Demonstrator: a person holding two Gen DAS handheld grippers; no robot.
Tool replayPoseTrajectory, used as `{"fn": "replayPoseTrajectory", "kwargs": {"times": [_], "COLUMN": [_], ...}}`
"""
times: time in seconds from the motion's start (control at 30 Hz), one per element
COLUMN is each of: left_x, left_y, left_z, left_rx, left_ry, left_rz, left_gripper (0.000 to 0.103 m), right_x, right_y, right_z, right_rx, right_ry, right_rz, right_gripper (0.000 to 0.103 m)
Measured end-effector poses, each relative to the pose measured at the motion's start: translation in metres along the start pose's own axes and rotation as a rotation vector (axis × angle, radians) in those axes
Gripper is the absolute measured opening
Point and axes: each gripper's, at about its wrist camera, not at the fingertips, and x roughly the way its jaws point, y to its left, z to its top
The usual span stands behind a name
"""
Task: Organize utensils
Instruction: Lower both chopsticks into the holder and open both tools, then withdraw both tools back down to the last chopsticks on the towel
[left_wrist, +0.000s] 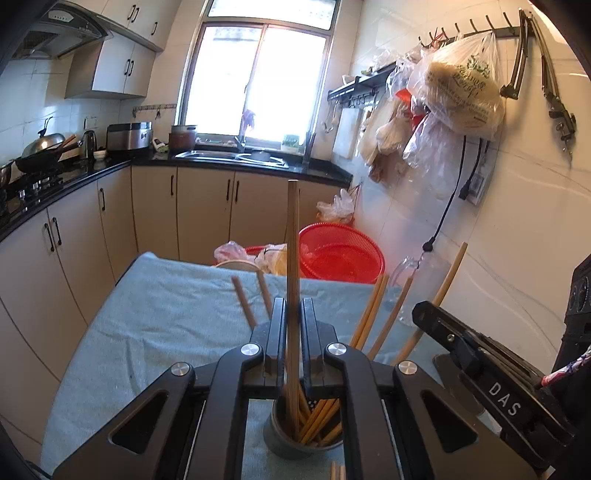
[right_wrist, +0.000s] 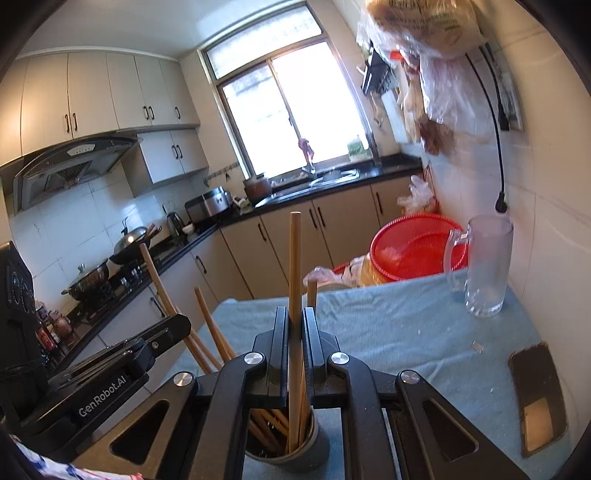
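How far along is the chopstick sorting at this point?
Mostly done: many chopsticks already stand in the grey cup. In hand: the left gripper and right gripper each grip one upright chopstick over it. Left: releasing these, plus two tips visible beside the cup.

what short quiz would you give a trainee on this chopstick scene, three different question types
1. True or false: each gripper's jaws are shut on one upright chopstick.
2. Where do both chopsticks' lower ends go? A) glass mug B) grey cup C) red basket
3. Fill in: the table is covered by a light blue ____.

Key:
1. True: left gripper holds a chopstick; right gripper holds another.
2. B, the grey cup, not the glass mug or red basket.
3. cloth
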Motion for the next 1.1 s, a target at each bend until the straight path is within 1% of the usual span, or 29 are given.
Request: {"fn": "replayPoseTrajectory", "kwargs": {"times": [0.27,0.43,0.47,0.5,0.53,0.57,0.6,0.63,0.67,0.8,1.03,1.07,1.1], "left_x": [0.004,-0.005,-0.008,-0.010,-0.011,-0.014,-0.018,-0.022,-0.025,-0.041,-0.061,-0.063,-0.067], "left_y": [0.006,0.009,0.010,0.010,0.008,0.009,0.009,0.010,0.011,0.011,0.014,0.015,0.017], "left_z": [-0.018,-0.021,-0.021,-0.021,-0.020,-0.021,-0.021,-0.022,-0.023,-0.025,-0.032,-0.033,-0.036], "left_rx": [-0.018,-0.029,-0.028,-0.028,-0.027,-0.028,-0.031,-0.034,-0.037,-0.025,-0.011,-0.015,-0.022], "left_ry": [0.050,0.041,0.037,0.034,0.033,0.032,0.029,0.021,0.012,-0.013,-0.011,-0.009,-0.005], "left_rz": [0.009,0.020,0.023,0.025,0.027,0.029,0.033,0.039,0.045,0.064,0.090,0.090,0.088], "left_gripper": [0.007,0.007,0.008,0.008,0.010,0.017,0.022,0.031,0.035,0.036,0.038,0.040,0.041], "right_x": [0.008,0.007,0.007,0.006,0.005,0.004,0.002,0.001,0.000,-0.007,-0.030,-0.036,-0.042], "right_y": [-0.004,-0.007,-0.007,-0.007,-0.008,-0.008,-0.008,-0.007,-0.007,-0.005,-0.005,-0.005,-0.005], "right_z": [-0.015,-0.016,-0.016,-0.015,-0.015,-0.015,-0.014,-0.014,-0.014,-0.014,-0.013,-0.013,-0.014], "right_rx": [0.020,0.031,0.033,0.039,0.042,0.045,0.047,0.047,0.046,0.044,0.058,0.057,0.055], "right_ry": [0.062,0.070,0.071,0.070,0.068,0.064,0.062,0.062,0.062,0.058,0.040,0.036,0.033], "right_rz": [0.007,0.004,0.005,0.004,0.004,0.005,0.004,0.004,0.005,0.001,-0.001,-0.003,-0.005], "right_gripper": [0.007,0.009,0.013,0.020,0.024,0.027,0.027,0.027,0.027,0.027,0.027,0.028,0.031]}}
